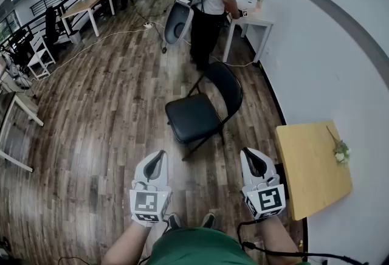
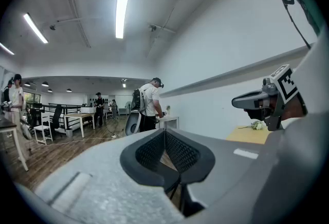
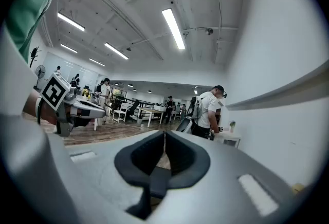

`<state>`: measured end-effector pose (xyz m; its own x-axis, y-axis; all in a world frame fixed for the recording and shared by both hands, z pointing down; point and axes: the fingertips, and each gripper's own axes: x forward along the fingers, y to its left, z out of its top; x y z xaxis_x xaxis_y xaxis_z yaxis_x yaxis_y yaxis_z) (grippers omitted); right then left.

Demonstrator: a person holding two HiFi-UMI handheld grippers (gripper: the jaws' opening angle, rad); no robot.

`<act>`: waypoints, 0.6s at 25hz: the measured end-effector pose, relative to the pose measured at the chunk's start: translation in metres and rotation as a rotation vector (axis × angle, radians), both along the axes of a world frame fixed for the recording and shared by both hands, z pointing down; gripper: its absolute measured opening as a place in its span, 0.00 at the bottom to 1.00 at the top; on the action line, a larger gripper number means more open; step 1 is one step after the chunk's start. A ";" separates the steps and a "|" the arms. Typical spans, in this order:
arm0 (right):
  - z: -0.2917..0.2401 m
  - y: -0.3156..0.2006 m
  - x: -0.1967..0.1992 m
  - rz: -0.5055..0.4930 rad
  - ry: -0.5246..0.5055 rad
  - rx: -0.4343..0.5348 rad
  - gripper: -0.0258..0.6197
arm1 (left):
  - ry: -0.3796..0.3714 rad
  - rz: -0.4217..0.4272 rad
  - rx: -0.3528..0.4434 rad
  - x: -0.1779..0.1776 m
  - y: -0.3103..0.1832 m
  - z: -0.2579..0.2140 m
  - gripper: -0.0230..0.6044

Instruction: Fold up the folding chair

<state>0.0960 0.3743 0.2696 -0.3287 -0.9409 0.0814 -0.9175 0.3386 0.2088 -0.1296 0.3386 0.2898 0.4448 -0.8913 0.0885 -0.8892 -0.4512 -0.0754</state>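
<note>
Status: the chair (image 1: 193, 117) stands fully open on the floor (image 1: 97, 112), ahead of both grippers and well apart from them, near the wall (image 1: 316, 63) and beyond the table (image 1: 310, 166) on my right. Folding has not begun.

Grippers: the left gripper (image 1: 159, 155) and right gripper (image 1: 251, 154) both point level, side by side. Each has its jaws pressed together with nothing between them.

Orientation: the seat (image 1: 189, 119) lies flat, its front edge towards the lower left of the head view. The backrest (image 1: 226, 82) rises at the far right end, on the wall side. The chair's front-to-back line therefore runs diagonally away from me and to the right. The back frame gives the long axis, upright and leaning slightly back.

Procedure, as I judge it:
1. Close the distance and spread both jaws before contact.
2. Pinch the top of the backrest with the right gripper to steady the frame.
3. Take the seat's front edge with the left gripper and swing it up towards the backrest.
4. Keep both jaws clear of the crossing legs, where I expect the frame to pinch.
</note>
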 end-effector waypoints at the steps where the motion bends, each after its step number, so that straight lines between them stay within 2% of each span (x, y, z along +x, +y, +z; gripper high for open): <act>1: 0.000 0.000 0.003 -0.002 0.000 -0.001 0.06 | 0.001 0.001 0.003 0.003 0.001 -0.001 0.06; 8: 0.003 0.005 0.012 -0.033 0.011 -0.004 0.05 | 0.000 -0.009 0.011 0.015 0.008 -0.001 0.06; 15: 0.009 0.012 0.040 -0.083 -0.035 0.006 0.05 | 0.006 -0.037 0.012 0.041 0.016 0.005 0.06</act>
<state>0.1363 0.3859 0.2781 -0.4081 -0.9107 0.0631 -0.8930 0.4126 0.1798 -0.0885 0.3541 0.2945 0.4121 -0.9081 0.0750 -0.9057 -0.4172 -0.0752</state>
